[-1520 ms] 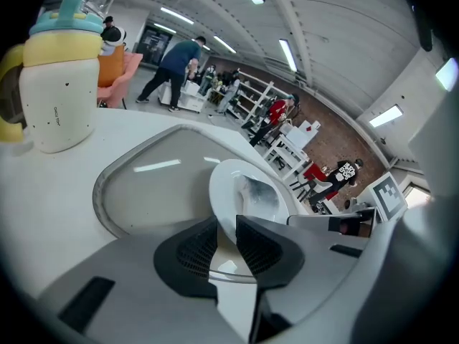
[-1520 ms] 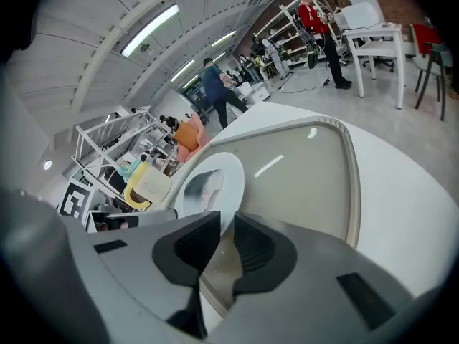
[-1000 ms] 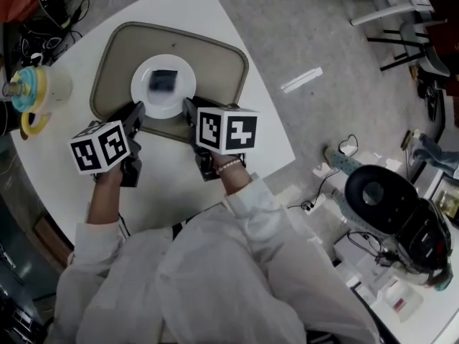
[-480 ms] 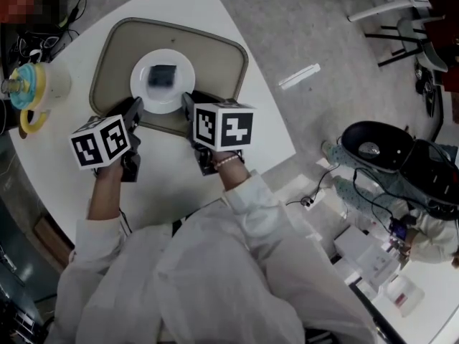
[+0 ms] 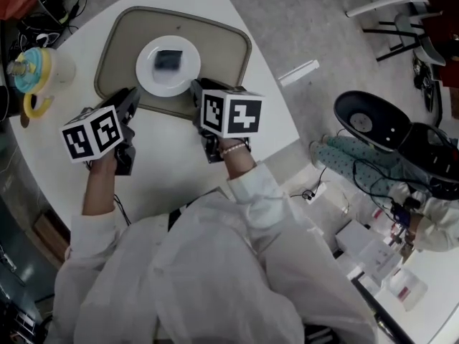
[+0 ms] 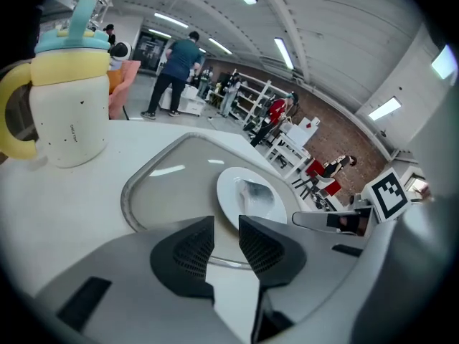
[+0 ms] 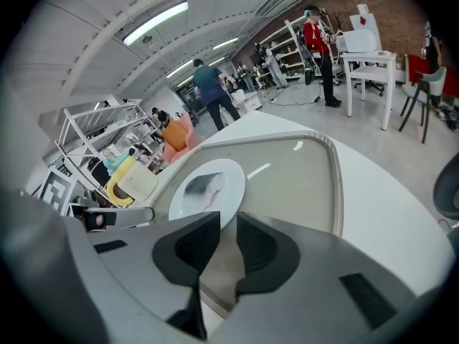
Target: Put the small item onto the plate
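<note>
Two grippers, both empty | left gripper (image 5: pixel 132 97) and right gripper (image 5: pixel 195 88): jaws slightly apart, nothing between | small dark item (image 5: pixel 169 59) lies on the white plate (image 5: pixel 147 79) in the tray (image 5: pixel 229 52), ahead, between both grippers | item squarish, neither gripper clearly nearer | task seems done

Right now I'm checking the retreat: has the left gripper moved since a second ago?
Yes: the left gripper backed away from the round white plate, leftward.
</note>
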Motion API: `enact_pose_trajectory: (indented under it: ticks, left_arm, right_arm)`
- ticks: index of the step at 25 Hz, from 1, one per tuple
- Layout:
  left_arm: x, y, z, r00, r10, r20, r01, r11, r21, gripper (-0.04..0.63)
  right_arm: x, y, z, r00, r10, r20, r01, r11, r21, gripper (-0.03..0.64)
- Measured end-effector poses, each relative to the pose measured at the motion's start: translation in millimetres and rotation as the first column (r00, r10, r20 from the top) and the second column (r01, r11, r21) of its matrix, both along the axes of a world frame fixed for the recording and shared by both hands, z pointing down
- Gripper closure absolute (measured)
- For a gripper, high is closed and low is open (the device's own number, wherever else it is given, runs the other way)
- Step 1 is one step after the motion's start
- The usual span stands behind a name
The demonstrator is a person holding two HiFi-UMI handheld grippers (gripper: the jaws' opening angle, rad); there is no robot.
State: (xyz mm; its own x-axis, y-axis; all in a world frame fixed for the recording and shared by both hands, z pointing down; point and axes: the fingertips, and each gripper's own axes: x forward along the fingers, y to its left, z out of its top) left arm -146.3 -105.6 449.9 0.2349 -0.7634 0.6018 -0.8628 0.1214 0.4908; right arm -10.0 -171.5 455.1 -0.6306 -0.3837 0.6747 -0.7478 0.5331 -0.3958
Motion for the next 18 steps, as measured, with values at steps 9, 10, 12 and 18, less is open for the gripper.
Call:
enact_pose_trajectory:
  ticks: [9,10,12,18]
  left_arm:
    - [-2,11,-51,0.997,0.059,-0.050,-0.053,0.993,0.110,0.506]
    - [-3,15,-58,0.996,0.070,-0.057,-0.062,0.989,0.132,0.508]
    - [-6,27,-67,0.994,0.091,-0.061,-0.080,0.982,0.170,0.527]
    - [-23,70,-91,0.990,0.127,-0.061,-0.104,0.951,0.290,0.577]
  right_arm:
    - [10,5,-58,0.995,0.055,0.086,-0.065,0.990,0.123,0.567]
    - [8,10,-67,0.992,0.059,0.112,-0.075,0.987,0.144,0.580]
    - [2,25,-76,0.986,0.054,0.155,-0.081,0.981,0.175,0.588]
    - [-26,79,-105,0.978,-0.018,0.210,-0.034,0.970,0.242,0.599]
